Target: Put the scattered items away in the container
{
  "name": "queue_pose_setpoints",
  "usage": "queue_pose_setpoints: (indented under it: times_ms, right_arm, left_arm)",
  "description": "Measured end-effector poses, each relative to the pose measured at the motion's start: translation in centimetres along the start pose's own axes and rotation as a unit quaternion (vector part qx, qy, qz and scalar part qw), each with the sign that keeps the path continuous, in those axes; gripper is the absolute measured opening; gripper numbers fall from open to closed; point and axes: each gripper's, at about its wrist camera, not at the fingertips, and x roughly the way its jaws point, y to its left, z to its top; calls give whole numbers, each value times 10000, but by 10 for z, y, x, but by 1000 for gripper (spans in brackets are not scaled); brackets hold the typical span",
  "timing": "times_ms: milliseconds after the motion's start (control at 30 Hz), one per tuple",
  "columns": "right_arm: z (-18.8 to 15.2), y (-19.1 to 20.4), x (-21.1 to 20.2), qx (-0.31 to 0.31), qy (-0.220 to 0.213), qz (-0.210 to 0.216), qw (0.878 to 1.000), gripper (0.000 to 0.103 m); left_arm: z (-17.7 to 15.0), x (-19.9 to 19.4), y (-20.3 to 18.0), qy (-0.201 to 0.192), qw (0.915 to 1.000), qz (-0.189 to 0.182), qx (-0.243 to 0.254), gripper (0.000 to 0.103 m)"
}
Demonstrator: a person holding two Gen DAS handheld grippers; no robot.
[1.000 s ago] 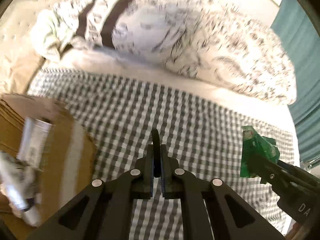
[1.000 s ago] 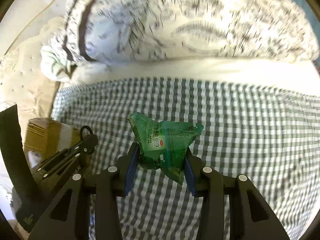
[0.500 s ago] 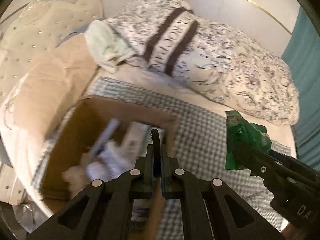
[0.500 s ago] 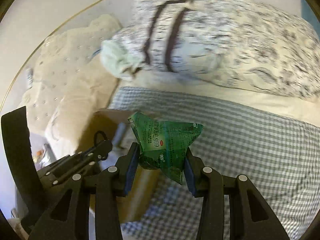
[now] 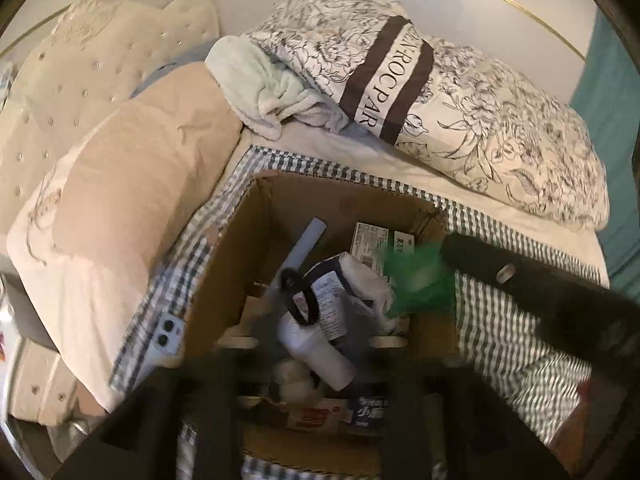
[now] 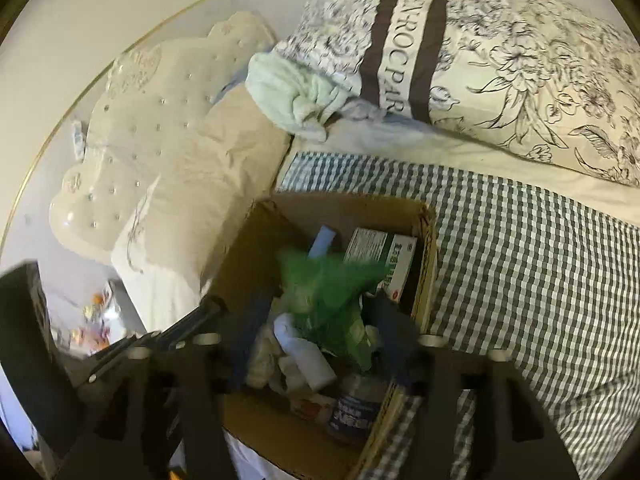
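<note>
Both tools are over the cardboard box (image 5: 256,240) at the bed's left edge, near the headboard (image 6: 132,160). Right tool (image 6: 320,344): jaws have just been opening, now wide, and the green packet (image 6: 328,292) sits blurred between them, apparently free of the pads and dropping into the box. Left tool (image 5: 304,340): jaws have also just been opening, now partly spread; the black hair tie (image 5: 298,296) hangs loose in the gap, above a white bottle (image 5: 316,352), not pinched. Risks: the hair tie could snag on a finger as the tool pulls away and get flung onto the checked blanket (image 6: 520,248). The packet is light and crinkly, so it could catch the right wall of the box, or perch on the pile and slide off if the box is nudged. The box is already piled with cartons, bottles and wrappers; its far-left rim looks bent. A phone (image 5: 166,336) lies just outside the left wall; a careless withdrawal could knock it off the bed. The packet looks like crumpled glossy green foil with white print, unreadable through motion blur.
</note>
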Motion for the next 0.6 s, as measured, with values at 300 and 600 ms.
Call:
queue_pose_setpoints:
  times_ms: [300,600]
  right_arm:
    - [-8,-31,-57,178,-438,-532,9975,84]
    - [-81,-66,-125,508,-432,-1439,9873,84]
  left_arm:
    - [-4,-22,-16,-295,9996,-16,-19,94]
    - [-37,-46,-77,-211,9978,-215,583,98]
